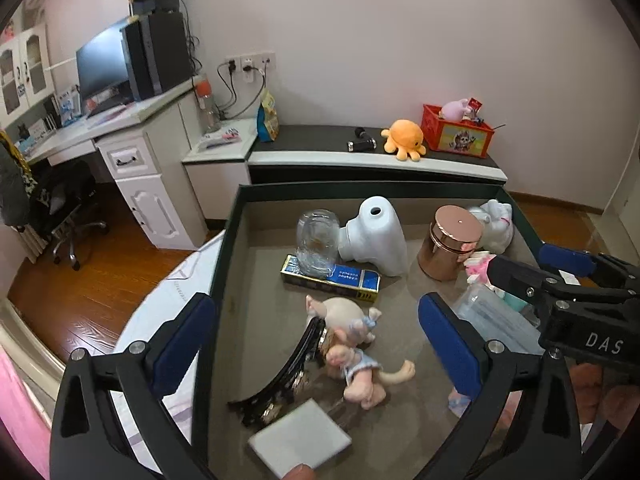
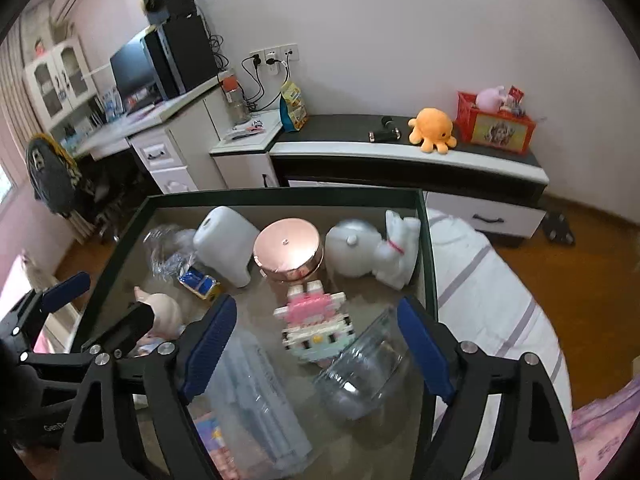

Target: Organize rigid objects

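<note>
A dark-rimmed box [image 1: 224, 248] [image 2: 426, 264] holds the objects. In the left wrist view I see a clear jar [image 1: 318, 240] on a blue-and-gold box [image 1: 332, 278], a white humidifier [image 1: 376, 236], a rose-gold tin [image 1: 450, 242], a doll [image 1: 352, 344], a black hair clip [image 1: 280, 376] and a white square tile [image 1: 300, 440]. My left gripper [image 1: 316, 340] is open above the doll. My right gripper [image 2: 316, 344] is open above a pink block model [image 2: 316, 324] and a clear glass bowl [image 2: 360, 372].
A white cat figure [image 2: 400, 248] and a white round object [image 2: 352, 248] stand at the box's far right. A clear plastic case [image 2: 256, 396] lies near front. Beyond are a low cabinet [image 1: 360, 160] with an orange octopus plush [image 1: 404, 140], a red crate [image 1: 456, 130] and a desk [image 1: 100, 128].
</note>
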### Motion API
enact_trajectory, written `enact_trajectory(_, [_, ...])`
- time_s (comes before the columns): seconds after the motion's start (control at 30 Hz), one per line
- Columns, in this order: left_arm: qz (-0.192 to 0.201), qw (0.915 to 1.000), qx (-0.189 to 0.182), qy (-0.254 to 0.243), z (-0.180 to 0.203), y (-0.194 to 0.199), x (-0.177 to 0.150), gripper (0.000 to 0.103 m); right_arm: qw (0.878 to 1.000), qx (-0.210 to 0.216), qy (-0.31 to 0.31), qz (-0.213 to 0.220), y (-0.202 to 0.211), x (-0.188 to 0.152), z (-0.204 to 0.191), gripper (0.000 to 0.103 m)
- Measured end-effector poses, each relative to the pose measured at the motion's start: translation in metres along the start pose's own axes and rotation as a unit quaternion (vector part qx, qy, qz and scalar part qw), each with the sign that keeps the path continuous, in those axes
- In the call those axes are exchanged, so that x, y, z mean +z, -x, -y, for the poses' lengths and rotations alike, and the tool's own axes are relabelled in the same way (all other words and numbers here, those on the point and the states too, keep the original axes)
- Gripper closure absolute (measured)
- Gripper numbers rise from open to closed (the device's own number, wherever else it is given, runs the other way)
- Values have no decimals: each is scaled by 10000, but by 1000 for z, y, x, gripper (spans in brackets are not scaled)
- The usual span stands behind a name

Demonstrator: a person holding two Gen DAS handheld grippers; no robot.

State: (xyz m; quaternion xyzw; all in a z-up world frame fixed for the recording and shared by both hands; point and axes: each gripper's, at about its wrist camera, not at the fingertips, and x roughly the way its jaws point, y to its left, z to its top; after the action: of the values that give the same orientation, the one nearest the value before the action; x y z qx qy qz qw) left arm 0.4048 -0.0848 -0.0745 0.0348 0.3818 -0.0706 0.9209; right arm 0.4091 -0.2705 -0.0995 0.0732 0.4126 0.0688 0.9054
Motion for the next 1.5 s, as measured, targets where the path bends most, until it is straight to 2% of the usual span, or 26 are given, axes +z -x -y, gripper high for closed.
enact_trajectory(0.07, [47, 10000, 74, -6, 0, 13, -3, 0, 9999, -1, -80, 92, 11, -2, -1, 16])
enact_trajectory(0.37, [453, 9987, -40, 233, -10, 88, -24, 0, 9967, -300, -230, 713, 89, -19, -22, 15])
enact_trajectory(0.63, [905, 9954, -52, 303, -15, 174, -55, 0, 9893, -410, -135, 1390, 179, -63, -48, 15])
enact_trajectory(0.93, [1190, 9923, -143, 321, -9, 247, -101, 0, 9844, -432, -8, 1705, 246, -119, -72, 15])
enact_trajectory(1.3, [1323, 9908, -57, 275, 2, 303, -156, 0, 9808, -415, 95, 1902, 303, -180, -86, 15])
enact_trajectory(1.5, [1439, 9890, 109, 335, 4, 334, -185, 0, 9759, -560, 119, 2108, 329, -211, -97, 15])
